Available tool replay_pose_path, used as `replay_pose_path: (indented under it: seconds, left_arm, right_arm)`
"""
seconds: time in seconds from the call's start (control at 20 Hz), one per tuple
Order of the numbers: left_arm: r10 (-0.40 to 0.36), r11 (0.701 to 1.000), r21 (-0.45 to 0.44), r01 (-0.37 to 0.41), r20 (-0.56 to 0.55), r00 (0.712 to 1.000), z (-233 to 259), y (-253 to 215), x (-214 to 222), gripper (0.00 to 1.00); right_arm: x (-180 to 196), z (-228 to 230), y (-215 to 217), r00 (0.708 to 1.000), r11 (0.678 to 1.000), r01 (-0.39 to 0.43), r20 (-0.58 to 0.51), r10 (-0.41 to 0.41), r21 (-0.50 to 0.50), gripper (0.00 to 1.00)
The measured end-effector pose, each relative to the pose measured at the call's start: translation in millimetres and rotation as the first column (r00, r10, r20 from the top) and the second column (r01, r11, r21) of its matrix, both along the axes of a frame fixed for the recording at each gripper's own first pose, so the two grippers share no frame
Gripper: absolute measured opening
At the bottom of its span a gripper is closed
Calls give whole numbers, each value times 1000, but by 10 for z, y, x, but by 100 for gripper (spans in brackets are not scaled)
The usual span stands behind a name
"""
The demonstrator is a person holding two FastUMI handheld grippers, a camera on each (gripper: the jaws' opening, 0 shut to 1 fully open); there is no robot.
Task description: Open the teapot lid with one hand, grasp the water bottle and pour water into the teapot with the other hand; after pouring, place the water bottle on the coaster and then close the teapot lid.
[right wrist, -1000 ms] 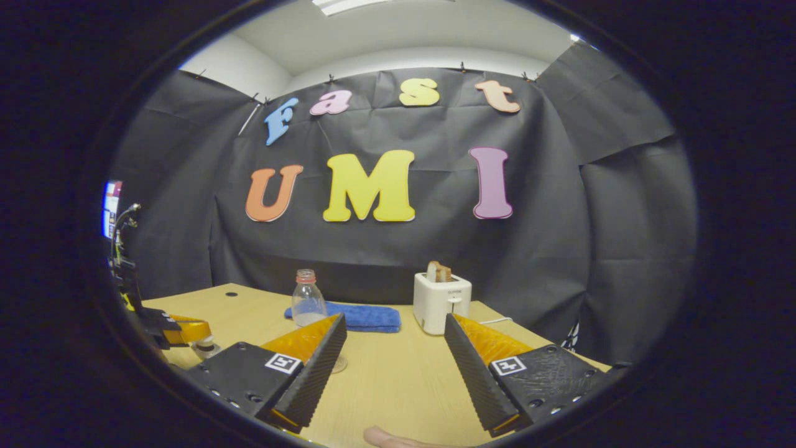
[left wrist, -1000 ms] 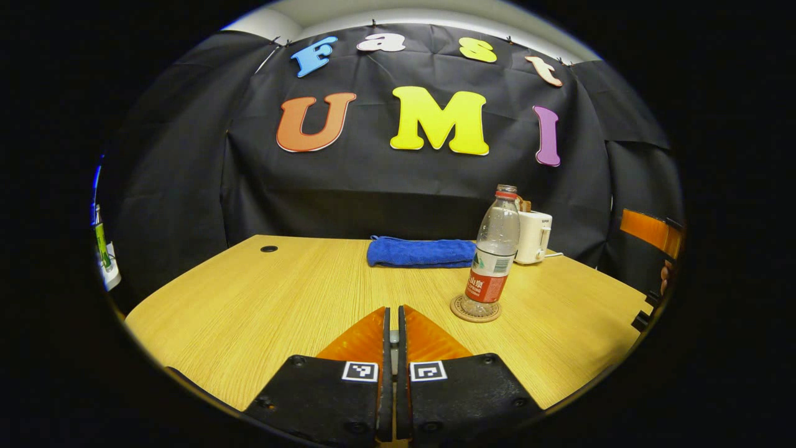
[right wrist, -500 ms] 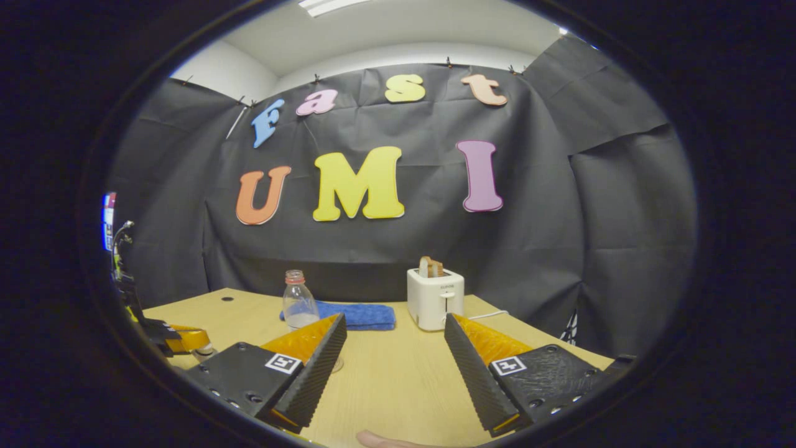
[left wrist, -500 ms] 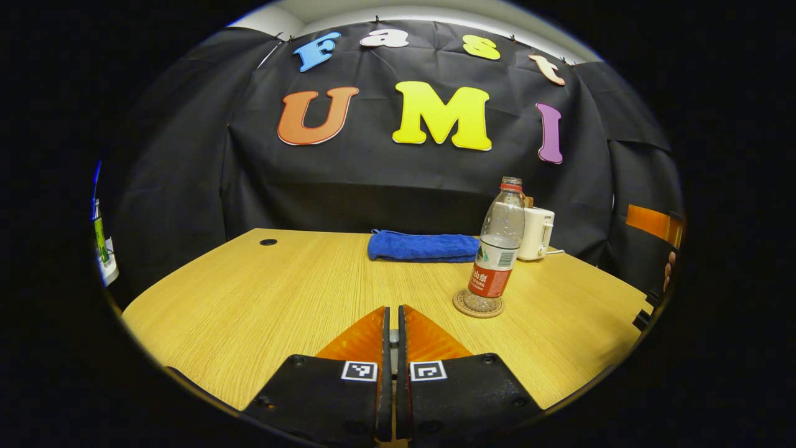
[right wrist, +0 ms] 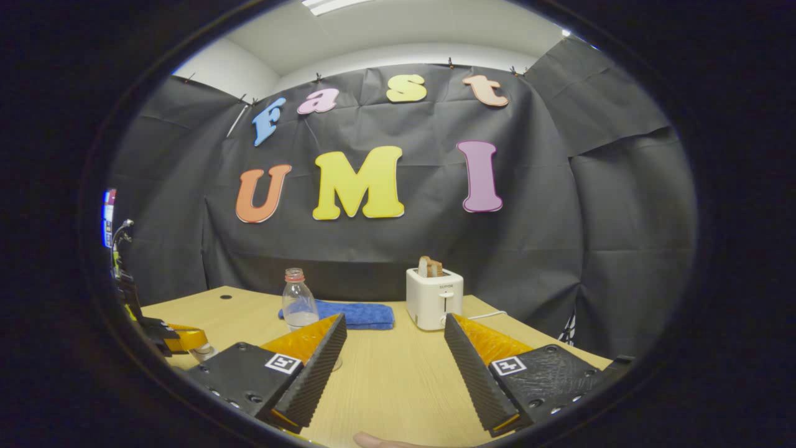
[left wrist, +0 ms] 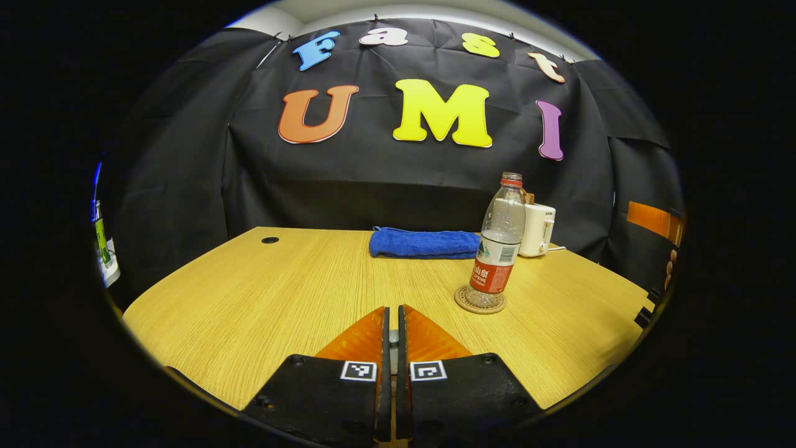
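The clear water bottle (left wrist: 497, 242) with a red label stands upright on the round coaster (left wrist: 479, 304), right of the table's middle. My left gripper (left wrist: 390, 311) is shut low over the near table, with a small grey part pinched between its fingers. In the right gripper view the left gripper (right wrist: 180, 339) sits at the far left with a pale round piece, apparently the teapot lid (right wrist: 202, 352), at its tip. My right gripper (right wrist: 395, 318) is open, holds nothing, and stands well back from the bottle (right wrist: 299, 305). The teapot's body is hidden.
A folded blue towel (left wrist: 423, 242) lies at the back of the wooden table (left wrist: 261, 292). Behind the bottle a white toaster (right wrist: 434, 297) with bread in it has its cord trailing right. A fingertip (right wrist: 379, 442) shows at the bottom edge.
Both grippers have drawn back a little, so the bottle and toaster look slightly smaller and farther. The left stays shut and the right stays open. The bottle has not moved.
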State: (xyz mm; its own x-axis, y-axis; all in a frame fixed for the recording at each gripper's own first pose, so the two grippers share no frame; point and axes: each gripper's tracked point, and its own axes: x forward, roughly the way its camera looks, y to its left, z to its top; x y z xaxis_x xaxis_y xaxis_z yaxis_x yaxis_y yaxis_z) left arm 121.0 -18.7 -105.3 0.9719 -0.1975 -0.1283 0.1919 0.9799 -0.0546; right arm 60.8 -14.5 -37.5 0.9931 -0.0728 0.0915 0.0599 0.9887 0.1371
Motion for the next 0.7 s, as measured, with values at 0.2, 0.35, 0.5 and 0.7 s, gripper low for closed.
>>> replay_pose_path:
  seconds: [0.2, 0.35, 0.5, 0.7]
  left_arm:
    - [-13, 1000, -4, 13, -14, 1000, -28, -38, 8, 8]
    - [-9, 1000, -12, 9, -7, 1000, 24, -31, 3, 9]
    - [-7, 1000, -22, 7, 4, 1000, 99, -35, -41, 11]
    - [7, 1000, -11, -6, 27, 1000, 280, -15, -145, 29]
  right_arm:
    - [1, -10, 13, 1000, 1000, -3, -3, 3, 0, 98]
    - [15, -19, 4, 1000, 1000, 0, -8, 0, 3, 98]
    - [6, -14, 5, 1000, 1000, 5, -8, -5, 2, 98]
    - [-40, 27, 19, 1000, 1000, 11, -6, -11, -25, 98]
